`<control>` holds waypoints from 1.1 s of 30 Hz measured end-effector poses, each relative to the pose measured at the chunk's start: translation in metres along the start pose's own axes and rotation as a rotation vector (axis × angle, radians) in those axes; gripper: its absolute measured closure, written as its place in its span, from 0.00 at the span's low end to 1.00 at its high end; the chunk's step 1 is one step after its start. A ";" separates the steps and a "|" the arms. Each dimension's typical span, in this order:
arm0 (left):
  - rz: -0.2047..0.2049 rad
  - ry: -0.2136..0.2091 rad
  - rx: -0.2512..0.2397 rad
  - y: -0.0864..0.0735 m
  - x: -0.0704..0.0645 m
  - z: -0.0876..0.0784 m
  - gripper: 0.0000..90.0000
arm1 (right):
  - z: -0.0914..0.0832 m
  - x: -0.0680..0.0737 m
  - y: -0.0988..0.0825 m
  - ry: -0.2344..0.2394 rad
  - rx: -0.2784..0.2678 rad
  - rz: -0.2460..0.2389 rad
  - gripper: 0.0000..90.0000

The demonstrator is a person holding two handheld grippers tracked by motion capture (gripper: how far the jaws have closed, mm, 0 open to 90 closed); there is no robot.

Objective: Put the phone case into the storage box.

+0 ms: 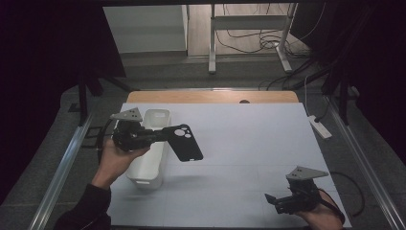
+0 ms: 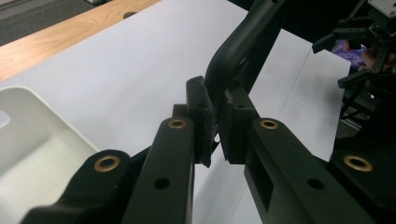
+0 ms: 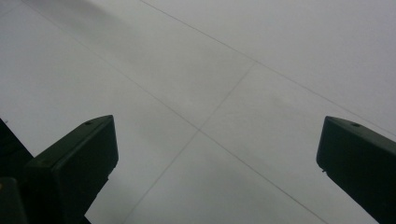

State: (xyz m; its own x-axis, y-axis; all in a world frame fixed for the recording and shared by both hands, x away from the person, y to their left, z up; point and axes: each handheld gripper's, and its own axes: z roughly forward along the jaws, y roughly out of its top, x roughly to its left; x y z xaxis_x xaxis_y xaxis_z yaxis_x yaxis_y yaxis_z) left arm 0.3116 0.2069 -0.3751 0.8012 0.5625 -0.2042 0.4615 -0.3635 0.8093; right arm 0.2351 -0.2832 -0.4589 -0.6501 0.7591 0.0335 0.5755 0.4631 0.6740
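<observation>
Black phone case [image 1: 184, 142] is pinched by its edge in left gripper [image 1: 160, 136], up over white bin [image 1: 149, 163] at table's left, w/ right gripper [image 1: 273, 200] wide open & empty near right, so it could slip & drop.

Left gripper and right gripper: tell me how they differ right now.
The left gripper is shut on the black phone case; the right gripper stands open with nothing between its jaws. The left gripper is raised over the white bin at the table's left; the right gripper sits low near the right front edge. Both are black, hand-held, with a grey plate on top.
</observation>
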 end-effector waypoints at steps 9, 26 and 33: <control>0.000 0.013 0.000 0.004 0.006 -0.005 0.93 | -0.010 -0.004 -0.011 -0.039 0.005 0.030 0.00; 0.008 0.054 0.011 0.013 0.017 -0.019 0.93 | -0.017 -0.008 -0.021 -0.067 0.007 0.058 0.00; 0.018 0.085 0.013 0.018 0.023 -0.028 0.93 | -0.018 -0.009 -0.022 -0.069 -0.005 0.066 0.00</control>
State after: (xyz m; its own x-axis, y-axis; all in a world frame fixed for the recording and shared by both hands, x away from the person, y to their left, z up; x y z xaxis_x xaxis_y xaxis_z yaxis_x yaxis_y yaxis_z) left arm 0.3274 0.2342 -0.3502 0.7743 0.6168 -0.1415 0.4525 -0.3833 0.8052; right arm 0.2194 -0.3080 -0.4608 -0.5748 0.8178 0.0267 0.6133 0.4090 0.6758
